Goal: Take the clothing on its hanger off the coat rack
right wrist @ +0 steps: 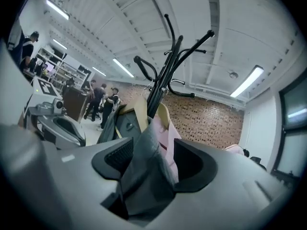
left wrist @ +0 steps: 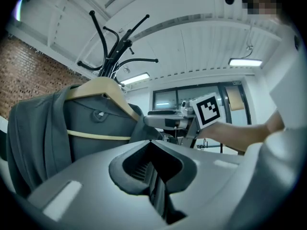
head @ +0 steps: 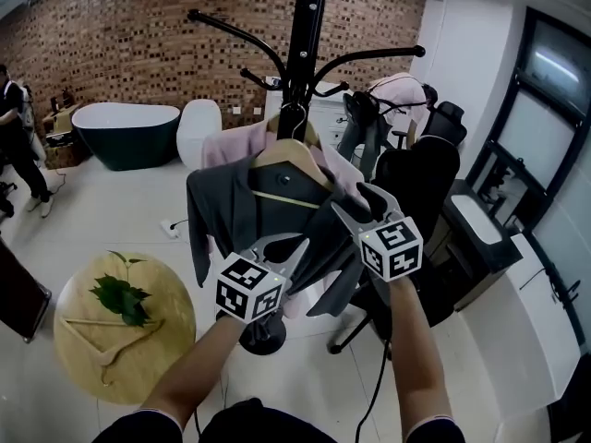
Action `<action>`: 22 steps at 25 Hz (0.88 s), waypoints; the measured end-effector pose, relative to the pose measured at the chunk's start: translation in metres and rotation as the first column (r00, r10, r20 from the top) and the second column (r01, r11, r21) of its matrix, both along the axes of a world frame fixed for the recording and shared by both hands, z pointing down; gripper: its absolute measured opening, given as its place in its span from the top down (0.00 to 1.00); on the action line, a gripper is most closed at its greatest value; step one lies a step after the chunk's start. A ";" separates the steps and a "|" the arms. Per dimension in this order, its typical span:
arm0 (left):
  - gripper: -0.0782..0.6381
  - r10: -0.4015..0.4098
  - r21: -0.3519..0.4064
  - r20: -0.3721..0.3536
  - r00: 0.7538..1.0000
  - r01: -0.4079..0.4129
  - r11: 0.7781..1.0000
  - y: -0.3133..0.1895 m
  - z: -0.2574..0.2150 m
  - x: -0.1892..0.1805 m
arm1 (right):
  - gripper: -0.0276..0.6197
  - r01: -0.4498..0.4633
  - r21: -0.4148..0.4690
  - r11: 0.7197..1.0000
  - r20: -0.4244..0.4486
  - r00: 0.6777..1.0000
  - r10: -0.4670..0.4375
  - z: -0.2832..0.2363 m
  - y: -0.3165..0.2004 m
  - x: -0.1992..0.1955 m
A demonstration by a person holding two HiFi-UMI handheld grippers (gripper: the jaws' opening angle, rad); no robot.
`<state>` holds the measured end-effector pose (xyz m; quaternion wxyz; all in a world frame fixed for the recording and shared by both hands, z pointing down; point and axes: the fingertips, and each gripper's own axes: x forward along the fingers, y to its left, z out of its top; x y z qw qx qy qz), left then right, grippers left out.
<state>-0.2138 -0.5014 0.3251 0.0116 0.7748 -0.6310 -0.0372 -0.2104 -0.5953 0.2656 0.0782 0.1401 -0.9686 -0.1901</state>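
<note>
The task is only at its beginning. The grey jacket (head: 240,215) hangs on its light wooden hanger (head: 291,155), and the hook of this hanger is still over an arm of the black metal coat rack (head: 305,44). So nothing is taken off yet.

Your right gripper (right wrist: 151,150) has its jaws wide apart. A fold of the grey jacket lies between them, but the pads do not press on it, so I judge that it holds nothing. Your left gripper (left wrist: 152,147) has its jaws together and nothing is between them. It is just in front of the lower part of the jacket.

What is left, as I judge it: you must take a firm hold near the hanger, lift the hook free from the rack arm, and bring the hanger with the jacket away.

Be careful with a pink shirt (head: 222,146), which hangs directly behind the grey jacket on the same rack; it may come along or slip. A black office chair (head: 420,178) stands close on the right of the rack. On the left, well apart, is a round wooden table (head: 83,340) with green leaves (head: 120,295) and a spare hanger (head: 111,335) on it.
</note>
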 end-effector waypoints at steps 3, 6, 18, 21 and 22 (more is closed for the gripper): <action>0.87 -0.003 -0.010 -0.001 1.000 0.003 1.000 -0.006 0.003 -0.013 | 0.54 0.000 0.047 0.999 -0.072 0.997 0.003 0.005 -0.012 -0.020; 0.87 0.001 -0.011 0.003 1.000 -0.001 1.000 -0.008 0.003 -0.023 | 0.53 0.004 0.092 0.996 -0.148 0.989 0.010 0.014 -0.019 -0.036; 0.87 0.000 -0.013 0.007 1.000 0.000 1.000 -0.010 0.007 -0.046 | 0.80 -0.056 0.300 0.952 -0.226 0.966 0.127 0.030 -0.031 -0.055; 0.87 -0.002 -0.010 0.006 1.000 0.002 1.000 -0.006 0.006 -0.048 | 0.80 -0.077 0.322 0.944 -0.208 0.967 0.150 0.029 -0.027 -0.049; 0.87 0.000 -0.009 0.007 1.000 0.000 1.000 -0.005 0.005 -0.048 | 0.80 -0.087 0.327 0.941 -0.202 0.966 0.159 0.027 -0.026 -0.046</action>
